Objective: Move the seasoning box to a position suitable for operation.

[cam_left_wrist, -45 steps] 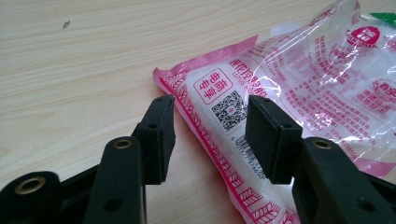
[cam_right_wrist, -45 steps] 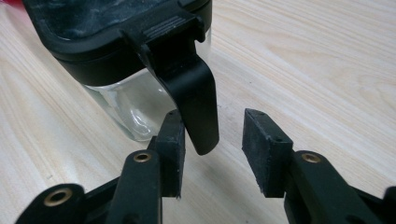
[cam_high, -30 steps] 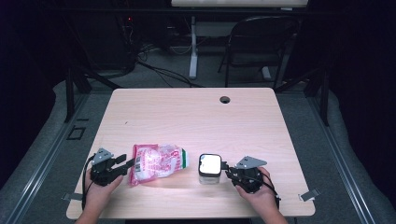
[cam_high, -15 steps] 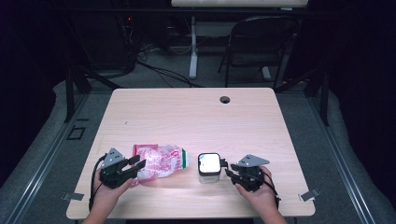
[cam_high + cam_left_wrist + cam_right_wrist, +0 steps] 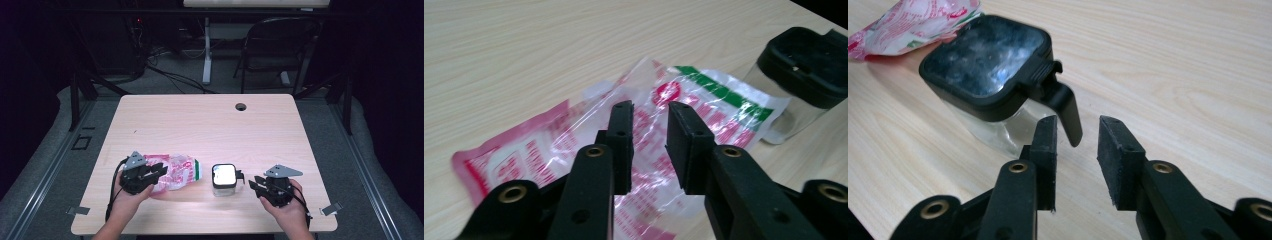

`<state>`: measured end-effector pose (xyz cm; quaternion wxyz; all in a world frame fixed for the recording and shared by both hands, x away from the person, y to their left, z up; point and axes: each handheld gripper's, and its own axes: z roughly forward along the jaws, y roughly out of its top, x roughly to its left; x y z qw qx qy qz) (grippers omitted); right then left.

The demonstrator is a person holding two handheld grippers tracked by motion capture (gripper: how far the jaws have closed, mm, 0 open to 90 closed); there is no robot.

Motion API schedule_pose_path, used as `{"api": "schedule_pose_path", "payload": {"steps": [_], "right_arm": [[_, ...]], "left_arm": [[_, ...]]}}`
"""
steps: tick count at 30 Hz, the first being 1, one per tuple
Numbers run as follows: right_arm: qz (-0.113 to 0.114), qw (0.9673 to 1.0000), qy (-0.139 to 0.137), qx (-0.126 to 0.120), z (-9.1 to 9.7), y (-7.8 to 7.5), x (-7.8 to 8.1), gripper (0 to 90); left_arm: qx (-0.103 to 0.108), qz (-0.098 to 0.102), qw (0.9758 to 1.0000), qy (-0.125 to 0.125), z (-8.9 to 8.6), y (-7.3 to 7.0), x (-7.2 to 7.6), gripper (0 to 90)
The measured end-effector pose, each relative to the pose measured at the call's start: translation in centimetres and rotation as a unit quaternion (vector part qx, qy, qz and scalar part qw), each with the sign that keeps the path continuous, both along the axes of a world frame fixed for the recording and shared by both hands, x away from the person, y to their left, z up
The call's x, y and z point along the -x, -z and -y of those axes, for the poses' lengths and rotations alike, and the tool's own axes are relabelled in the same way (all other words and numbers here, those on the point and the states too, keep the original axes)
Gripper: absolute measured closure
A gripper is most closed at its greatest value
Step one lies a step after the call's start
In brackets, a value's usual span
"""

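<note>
A crinkled clear bag with red and green print (image 5: 179,171) (image 5: 719,97) lies flat on the pale wood table (image 5: 200,125). My left gripper (image 5: 158,172) (image 5: 649,107) hangs over the bag's left part; its jaws have just been closing, and a narrow gap remains with the bag seen under it. To the right of the bag stands a clear square jar with a black lid (image 5: 224,178) (image 5: 985,62). My right gripper (image 5: 253,184) (image 5: 1077,122) points at the jar's black latch (image 5: 1065,107); its jaws have just been closing a little, with nothing between the pads.
A cable hole (image 5: 240,106) sits near the table's far edge. A black folding chair (image 5: 280,45) and cables are on the floor beyond the table. Both hands are close to the table's front edge.
My left gripper has moved right, over the bag's left end, and its jaws have narrowed. The right gripper has lifted slightly beside the jar.
</note>
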<state>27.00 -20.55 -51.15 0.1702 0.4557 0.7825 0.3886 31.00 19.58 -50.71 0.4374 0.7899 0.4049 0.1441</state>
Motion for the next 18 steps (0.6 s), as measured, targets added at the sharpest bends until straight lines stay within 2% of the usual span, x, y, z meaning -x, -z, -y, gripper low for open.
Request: {"api": "schedule_pose_path", "payload": {"steps": [4, 6, 7, 8, 9, 10, 14, 18], "right_arm": [[-0.007, 0.9999, 0.004, 0.014, -0.6, -0.9, -0.5, 72.4], [-0.011, 0.9998, 0.004, 0.015, -0.7, -1.1, -0.7, 72.5], [-0.015, 0.9998, 0.010, 0.003, -0.9, -1.4, -1.1, 72.9], [-0.018, 0.9998, 0.008, 0.003, -1.0, -1.6, -1.4, 73.4], [-0.016, 0.9998, 0.009, -0.004, -1.2, -1.7, -1.6, 73.7], [-0.019, 0.9997, 0.012, -0.007, -1.4, -1.8, -1.7, 74.4], [-0.027, 0.9994, 0.014, -0.015, -2.0, -2.0, -2.5, 76.1], [-0.032, 0.9991, 0.019, -0.019, -2.7, -2.1, -2.9, 77.1]], "left_arm": [[-0.022, 0.006, 0.9996, 0.019, 2.6, -0.7, -0.4, 74.8], [-0.022, 0.005, 0.9994, 0.024, 3.1, -0.8, -0.5, 76.9], [-0.019, 0.003, 0.9994, 0.030, 3.6, -0.8, -0.6, 76.9], [-0.018, -0.004, 0.9990, 0.040, 4.5, -1.0, -0.9, 76.9], [-0.018, -0.004, 0.9990, 0.040, 4.5, -1.0, -0.9, 77.2], [-0.017, -0.009, 0.9986, 0.049, 5.4, -1.0, -1.1, 77.7], [-0.013, -0.019, 0.9979, 0.061, 6.7, -1.3, -1.4, 81.4], [-0.013, -0.018, 0.9969, 0.076, 7.7, -1.6, -1.2, 85.1]]}}
